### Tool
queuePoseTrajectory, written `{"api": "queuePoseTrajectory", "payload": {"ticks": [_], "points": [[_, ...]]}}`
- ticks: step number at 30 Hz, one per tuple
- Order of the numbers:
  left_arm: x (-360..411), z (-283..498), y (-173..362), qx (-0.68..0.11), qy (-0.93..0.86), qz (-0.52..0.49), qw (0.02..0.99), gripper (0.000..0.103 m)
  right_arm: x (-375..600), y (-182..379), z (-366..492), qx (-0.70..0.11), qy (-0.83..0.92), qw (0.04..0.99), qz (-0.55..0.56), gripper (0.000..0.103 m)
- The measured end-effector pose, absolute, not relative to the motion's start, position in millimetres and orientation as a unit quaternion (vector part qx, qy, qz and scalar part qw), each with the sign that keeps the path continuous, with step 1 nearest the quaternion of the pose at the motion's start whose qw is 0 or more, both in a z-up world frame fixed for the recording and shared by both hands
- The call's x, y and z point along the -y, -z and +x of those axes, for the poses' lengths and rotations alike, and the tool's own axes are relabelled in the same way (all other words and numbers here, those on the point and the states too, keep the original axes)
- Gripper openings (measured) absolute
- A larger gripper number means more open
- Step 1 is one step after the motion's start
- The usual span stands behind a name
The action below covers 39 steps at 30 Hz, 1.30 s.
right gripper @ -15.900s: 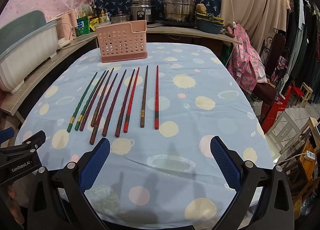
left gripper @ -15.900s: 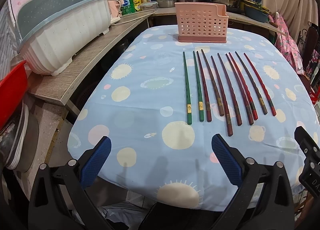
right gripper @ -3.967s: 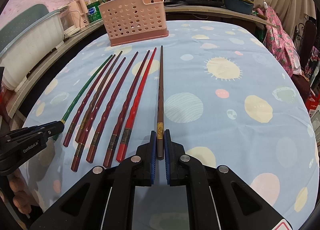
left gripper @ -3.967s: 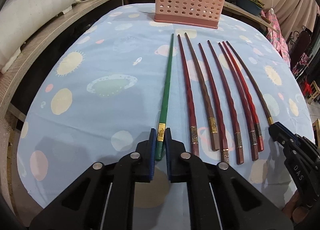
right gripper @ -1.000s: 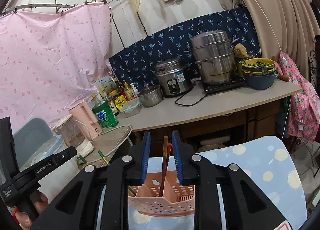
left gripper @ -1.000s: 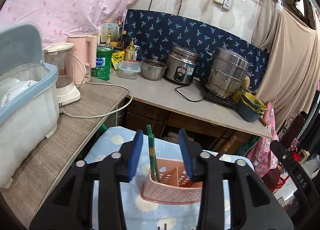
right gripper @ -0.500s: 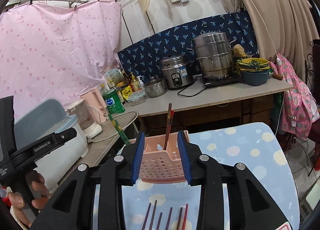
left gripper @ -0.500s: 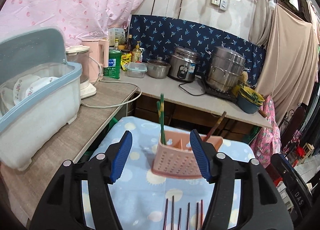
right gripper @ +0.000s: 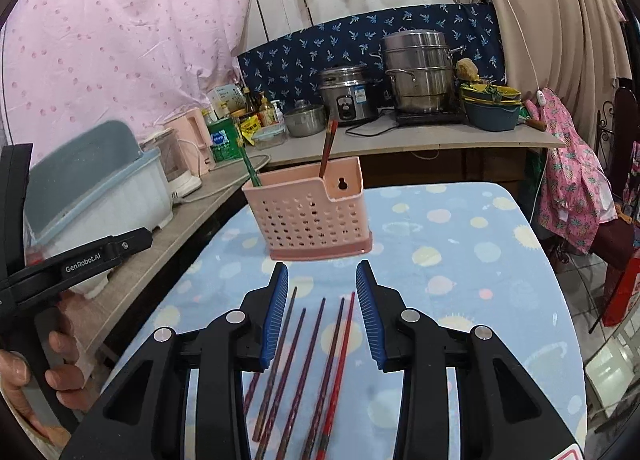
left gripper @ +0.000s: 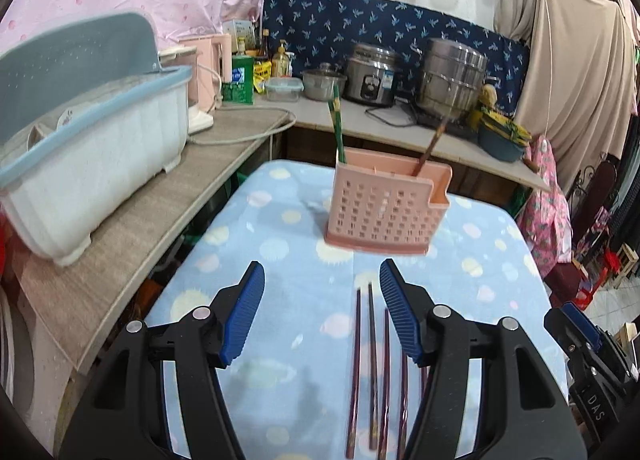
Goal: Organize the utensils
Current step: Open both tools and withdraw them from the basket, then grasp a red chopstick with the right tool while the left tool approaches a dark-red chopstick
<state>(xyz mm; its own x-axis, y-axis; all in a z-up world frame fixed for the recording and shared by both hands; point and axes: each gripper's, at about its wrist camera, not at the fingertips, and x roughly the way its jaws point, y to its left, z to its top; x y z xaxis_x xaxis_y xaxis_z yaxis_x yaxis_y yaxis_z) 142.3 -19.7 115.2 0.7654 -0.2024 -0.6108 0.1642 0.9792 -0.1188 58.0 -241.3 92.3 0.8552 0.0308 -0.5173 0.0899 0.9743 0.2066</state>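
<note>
The pink perforated basket (left gripper: 384,215) (right gripper: 312,215) stands at the far end of the table. Green chopsticks (left gripper: 336,123) (right gripper: 250,167) lean in its left compartment, and brown and red chopsticks (left gripper: 434,143) (right gripper: 328,147) in its right. Several dark red chopsticks (left gripper: 370,360) (right gripper: 312,360) lie side by side on the blue dotted tablecloth (left gripper: 280,260). My left gripper (left gripper: 320,266) hovers open above their far tips, nothing between its pads. My right gripper (right gripper: 322,267) is also open and empty above the same row, short of the basket.
A white and blue dish rack (left gripper: 80,139) sits on the wooden counter at left. Along the back counter stand a pink kettle (right gripper: 192,143), a rice cooker (right gripper: 348,93), a steamer pot (right gripper: 420,71) and bowls. A hand (right gripper: 24,376) holds the left gripper's handle.
Both grippers have drawn back and sunk from above the basket, leaving a green and a brown chopstick standing in it. Their jaws are wider. The lying chopsticks have come into view.
</note>
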Motion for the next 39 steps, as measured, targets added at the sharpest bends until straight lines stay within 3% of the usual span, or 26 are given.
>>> {"api": "queuePoseTrajectory", "payload": {"ticks": [12,23,34,39], "points": [[9.2,92.3,-43.6,-0.392,0.109,-0.021,0.913,0.057,221.2,-12.8,14.8,-0.358,0.018,0.927,0.106,0.035],[9.3,70.4,-7.0,-0.427,0.114,-0.013,0.897,0.057,206.8,24.3,11.9,-0.397,0.016,0.913,0.096,0.035],[9.1,69.1,7.9,-0.445,0.113,-0.008,0.888,0.057,199.5,42.8,26.4,-0.419,0.019,0.904,0.082,0.017],[10.1,69.8,11.4,-0.450,0.115,-0.007,0.886,0.057,198.6,46.9,29.9,-0.424,0.018,0.902,0.082,0.014]]}}
